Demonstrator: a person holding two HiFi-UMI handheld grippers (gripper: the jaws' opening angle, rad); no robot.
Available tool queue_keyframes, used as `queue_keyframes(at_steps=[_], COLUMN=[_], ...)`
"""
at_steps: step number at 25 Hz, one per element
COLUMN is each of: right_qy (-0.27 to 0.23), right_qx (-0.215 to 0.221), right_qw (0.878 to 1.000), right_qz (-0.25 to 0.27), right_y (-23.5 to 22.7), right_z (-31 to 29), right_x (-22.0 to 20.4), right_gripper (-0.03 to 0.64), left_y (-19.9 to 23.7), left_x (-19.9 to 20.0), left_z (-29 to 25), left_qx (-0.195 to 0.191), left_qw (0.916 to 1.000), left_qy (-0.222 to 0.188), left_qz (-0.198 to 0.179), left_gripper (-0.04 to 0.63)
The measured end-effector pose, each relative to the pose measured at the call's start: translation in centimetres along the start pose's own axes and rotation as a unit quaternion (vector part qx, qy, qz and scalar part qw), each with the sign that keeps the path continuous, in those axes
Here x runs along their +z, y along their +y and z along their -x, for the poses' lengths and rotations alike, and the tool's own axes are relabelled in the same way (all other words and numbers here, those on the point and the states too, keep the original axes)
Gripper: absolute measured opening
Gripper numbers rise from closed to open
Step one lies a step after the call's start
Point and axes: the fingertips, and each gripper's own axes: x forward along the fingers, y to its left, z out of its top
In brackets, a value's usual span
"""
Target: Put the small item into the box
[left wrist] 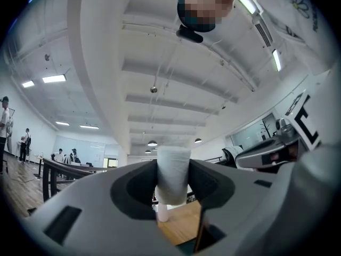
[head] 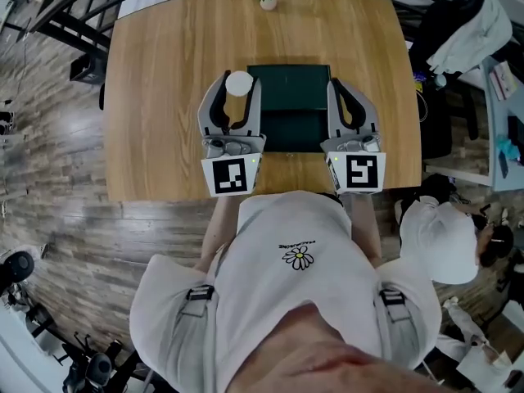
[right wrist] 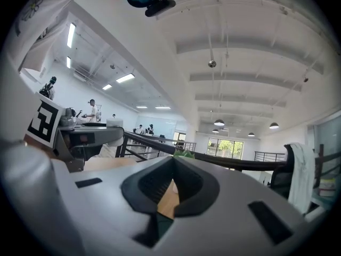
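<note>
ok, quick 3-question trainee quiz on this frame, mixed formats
1. True or false: the left gripper is closed on the white cylinder.
2. Pick one. The dark green box lies: A) between the two grippers; B) to the left of both grippers; C) on the floor.
3. Short answer: what is between the jaws of the right gripper?

Key
1. True: the cylinder stands upright, pinched between the jaws.
2. A.
3. Nothing: its jaws are together and it is empty.
</note>
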Motion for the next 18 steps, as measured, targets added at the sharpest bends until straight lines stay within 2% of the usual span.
queue_keyframes(at_steps=[7,9,11,13,14,16,18], right_qy=[-0.001,-0.001,-0.001,-0.001,0.001,0.011,0.022], right_qx=[0.006,0.008,0.009,0.009,0.009,0.01,0.01], right_qw=[1.0,1.0,1.0,1.0,1.0,1.0,1.0], right_qz=[-0.004,-0.007,-0.011,-0.012,-0.013,-0.016,-0.015], right_y=[-0.2,-0.2,-0.3,-0.4,-0.3,-0.1,-0.1], right_z=[-0.4,-0.5,-0.5,-0.6,-0.4,0.1,0.6], right_x=[-0.2,-0.3,-0.2,-0.3,-0.5,-1.2,-1.9], right_gripper=[0.005,0.005,0.005,0.005,0.005,0.005,0.005], left_y=[0.1,-0.7,-2.0,-3.7,-4.6,-6.4,-8.1], left_x=[0.1,-0.5,-1.9,-4.2,-5.7,-9.3,-13.0], left_z=[-0.5,-1.1,-2.0,-2.9,-2.9,-2.0,-0.7], left_qx=[-0.002,-0.032,-0.081,-0.142,-0.175,-0.235,-0.287], left_qw=[0.9997,0.9978,0.9902,0.9737,0.9603,0.923,0.8789], left_qy=[0.015,0.041,0.089,0.155,0.195,0.279,0.348], left_qz=[-0.017,-0.042,-0.071,-0.087,-0.095,-0.121,-0.154], left_gripper=[0.186,0.184,0.184,0.184,0.186,0.186,0.186])
